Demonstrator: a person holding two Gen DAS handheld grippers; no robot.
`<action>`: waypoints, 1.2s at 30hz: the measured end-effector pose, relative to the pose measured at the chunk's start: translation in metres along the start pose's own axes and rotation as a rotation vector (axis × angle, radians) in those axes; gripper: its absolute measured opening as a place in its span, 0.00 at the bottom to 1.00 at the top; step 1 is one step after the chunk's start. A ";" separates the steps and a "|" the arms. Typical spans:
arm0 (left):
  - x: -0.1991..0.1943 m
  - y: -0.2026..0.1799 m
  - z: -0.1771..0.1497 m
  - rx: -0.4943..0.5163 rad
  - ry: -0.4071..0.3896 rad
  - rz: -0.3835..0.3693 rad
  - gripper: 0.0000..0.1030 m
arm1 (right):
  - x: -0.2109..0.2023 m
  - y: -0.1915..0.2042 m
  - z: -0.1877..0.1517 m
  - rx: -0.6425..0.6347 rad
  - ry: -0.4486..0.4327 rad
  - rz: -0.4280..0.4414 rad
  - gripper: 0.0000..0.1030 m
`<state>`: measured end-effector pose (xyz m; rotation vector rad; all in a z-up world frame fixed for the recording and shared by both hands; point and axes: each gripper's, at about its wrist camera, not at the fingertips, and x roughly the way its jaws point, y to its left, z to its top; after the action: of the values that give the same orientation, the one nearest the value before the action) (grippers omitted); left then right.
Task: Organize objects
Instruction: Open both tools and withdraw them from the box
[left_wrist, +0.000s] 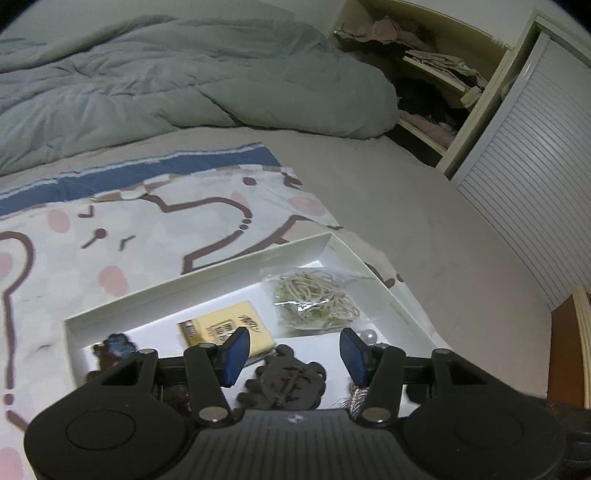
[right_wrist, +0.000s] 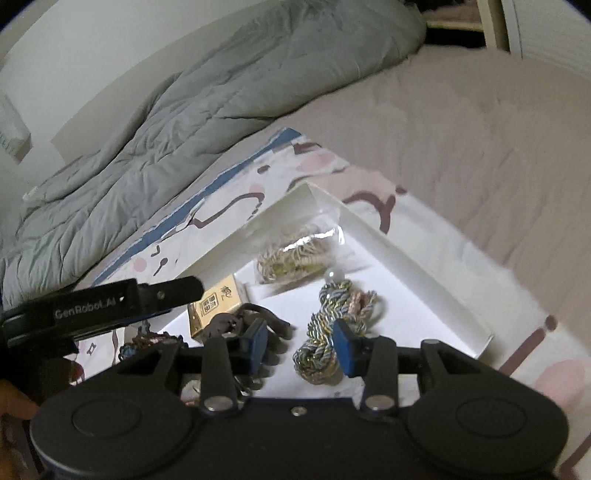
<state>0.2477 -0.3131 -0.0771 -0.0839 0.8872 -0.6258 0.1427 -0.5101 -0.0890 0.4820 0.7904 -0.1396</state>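
A shallow white box (right_wrist: 424, 266) lay open at lower centre on the patterned sheet. Inside it sat a gold packet (left_wrist: 229, 326) left of centre, a bagged tangle of pale cord (left_wrist: 317, 299) toward the upper right, a dark carved piece (left_wrist: 284, 380) lower down, and a twisted blue-gold rope (right_wrist: 332, 325).

My home bedroom: rumpled grey duvet (left_wrist: 177, 74) on the bed, open wardrobe (left_wrist: 436, 74) stuffed with clothes.

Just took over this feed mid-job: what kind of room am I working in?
Most likely a bedroom: a rumpled grey duvet lies on a bed, an open wardrobe holds clothes, and the white tray sits on a cartoon-print sheet.
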 end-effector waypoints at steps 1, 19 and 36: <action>-0.005 0.001 0.000 0.002 -0.005 0.007 0.56 | -0.004 0.004 0.001 -0.032 -0.008 -0.010 0.41; -0.118 0.001 -0.019 0.029 -0.123 0.112 0.92 | -0.081 0.041 0.009 -0.174 -0.158 -0.004 0.62; -0.184 0.012 -0.058 0.039 -0.164 0.184 1.00 | -0.137 0.070 -0.028 -0.324 -0.233 -0.026 0.86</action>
<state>0.1235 -0.1928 0.0105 -0.0178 0.7142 -0.4575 0.0491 -0.4434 0.0168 0.1445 0.5769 -0.0874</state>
